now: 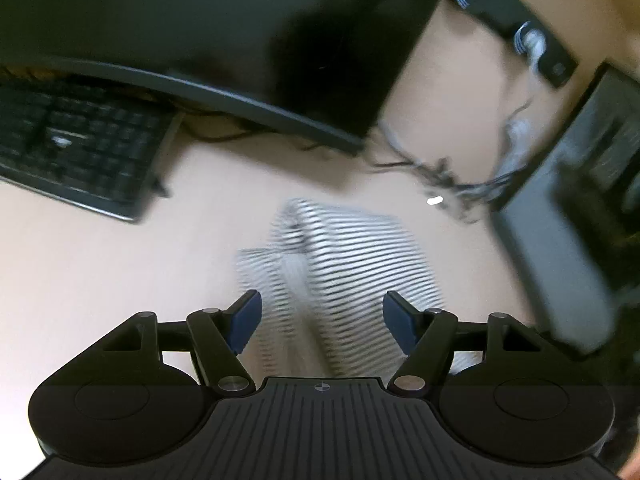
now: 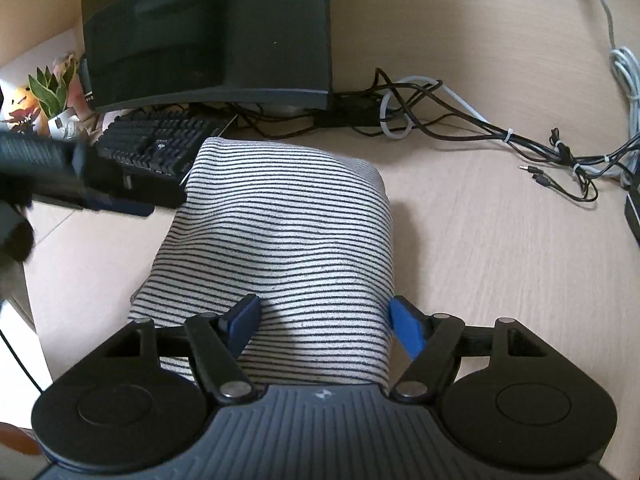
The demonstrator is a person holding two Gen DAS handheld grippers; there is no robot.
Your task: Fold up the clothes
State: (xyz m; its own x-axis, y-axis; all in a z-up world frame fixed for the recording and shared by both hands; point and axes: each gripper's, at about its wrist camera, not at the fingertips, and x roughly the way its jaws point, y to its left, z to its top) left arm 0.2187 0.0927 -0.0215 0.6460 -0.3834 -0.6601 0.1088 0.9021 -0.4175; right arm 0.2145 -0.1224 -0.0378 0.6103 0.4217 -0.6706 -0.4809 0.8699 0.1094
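Striped shirt [image 2: 280, 240] lies folded on table [image 2: 500, 280], so right tool [image 2: 324, 326] & left tool [image 1: 322, 320] hang w/ jaws spread, holding nothing.

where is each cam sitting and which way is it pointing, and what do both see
Left wrist: rides on the left hand-held gripper, looking forward and down between its open blue fingers at the blurred striped garment on the desk, keyboard beyond.
Right wrist: rides on the right hand-held gripper, open over the near end of the striped garment; the left hand-held gripper enters from the left side.
Shared: garment, desk, keyboard, monitor, cables.
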